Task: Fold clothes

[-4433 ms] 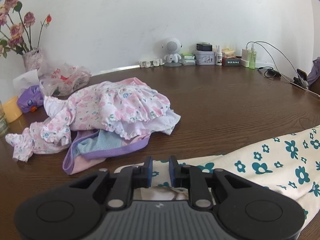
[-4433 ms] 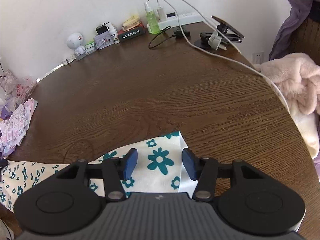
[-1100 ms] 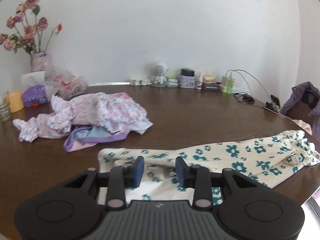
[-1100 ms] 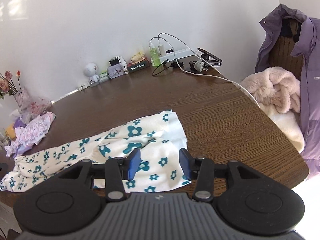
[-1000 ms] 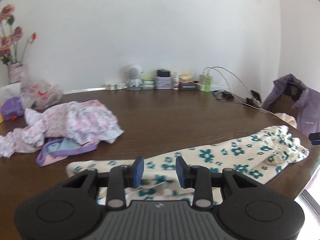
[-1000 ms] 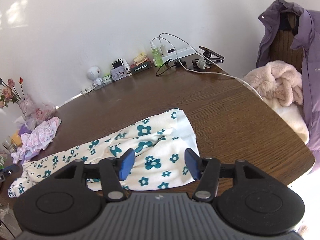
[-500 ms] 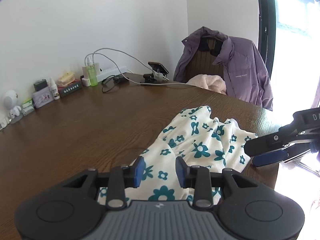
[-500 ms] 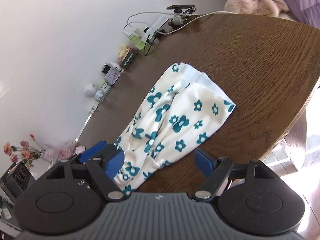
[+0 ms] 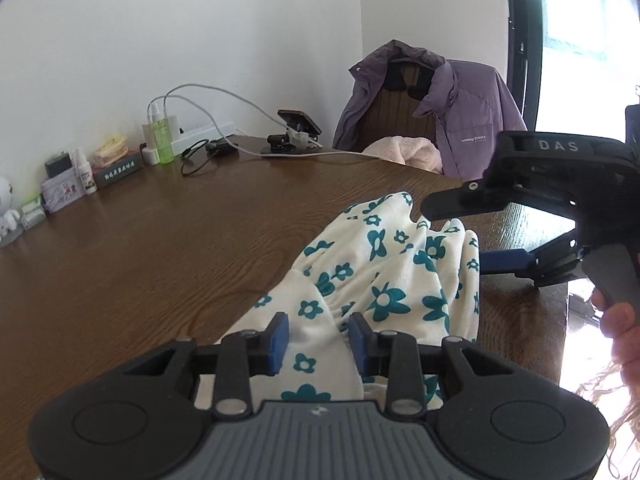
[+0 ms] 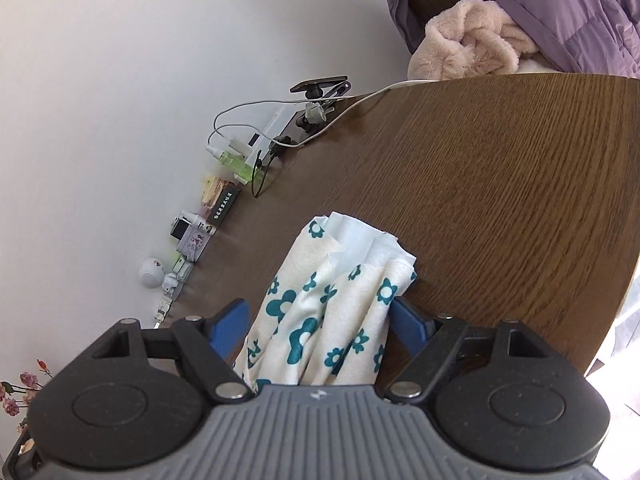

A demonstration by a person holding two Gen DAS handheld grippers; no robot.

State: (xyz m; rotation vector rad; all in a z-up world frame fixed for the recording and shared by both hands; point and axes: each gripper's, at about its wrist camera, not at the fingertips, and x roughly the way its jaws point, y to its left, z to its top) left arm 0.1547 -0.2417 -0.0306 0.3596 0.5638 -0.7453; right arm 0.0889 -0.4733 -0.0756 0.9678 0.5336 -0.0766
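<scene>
Floral garment [image 9: 384, 280], cream with teal flowers, lies bunched on the brown wooden table [image 9: 160, 248], and in the left wrist view its long axis runs away from the left gripper [image 9: 318, 338] toward the upper right, ending in a crumpled edge near the table's corner. That gripper's jaws stand fairly narrow with cloth lying between the blue pads [image 9: 278, 338]; whether the pads press on the fabric cannot be told, since a gap shows on each side of the fold. At the far end the right gripper [image 9: 456, 236] comes in from the right, held by a hand [image 9: 620, 332], one finger above the cloth's edge and the other low beside it. In the right wrist view the same garment [image 10: 332, 312] runs straight out from the right gripper [image 10: 320, 320], lengthwise between its fingers, with the white hem at the far tip on the table [image 10: 500, 200]. Its jaws have just been opening and stand wide, straddling the bunched cloth: the right pad [image 10: 404, 318] sits just beside the fabric's edge, the left one clear of it. Judging by this, each gripper is at one end of the garment, so a fold would likely bring the ends together along that axis.
</scene>
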